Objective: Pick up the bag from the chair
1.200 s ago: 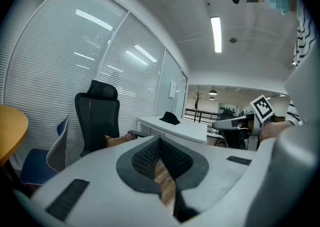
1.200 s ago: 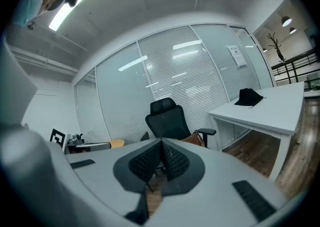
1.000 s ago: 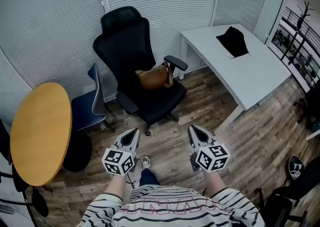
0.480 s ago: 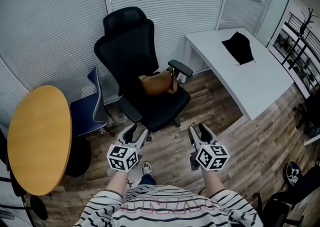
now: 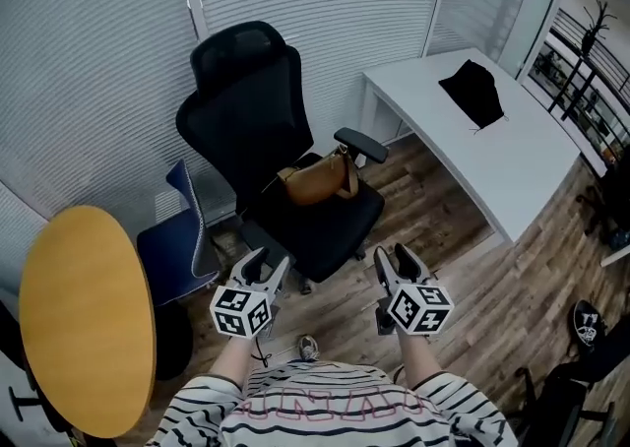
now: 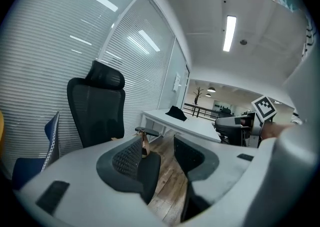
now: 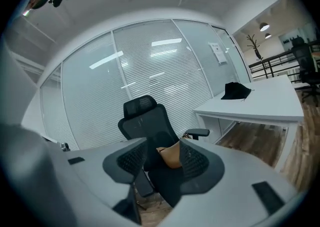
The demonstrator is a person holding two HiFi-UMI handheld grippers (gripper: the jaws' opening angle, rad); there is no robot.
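A tan leather bag (image 5: 317, 182) with a strap lies on the seat of a black high-backed office chair (image 5: 258, 110), close to its right armrest. Both grippers hover in front of the chair, short of the seat. The left gripper (image 5: 266, 264) is open and holds nothing; in its own view, the open left gripper (image 6: 157, 152) shows only the bag's strap (image 6: 144, 144) past one jaw. The right gripper (image 5: 393, 257) is open too. In the right gripper view, the bag (image 7: 171, 155) shows between the jaws of the right gripper (image 7: 160, 159), still well ahead.
A white desk (image 5: 492, 155) stands to the right of the chair with a black cloth item (image 5: 474, 93) on it. A round wooden table (image 5: 84, 317) and a blue chair (image 5: 182, 243) are at the left. Blinds cover the walls behind. The floor is wood plank.
The head view has shifted, and the chair and bag now sit lower in frame and nearer the grippers. Both pairs of jaws look wider apart than one second ago.
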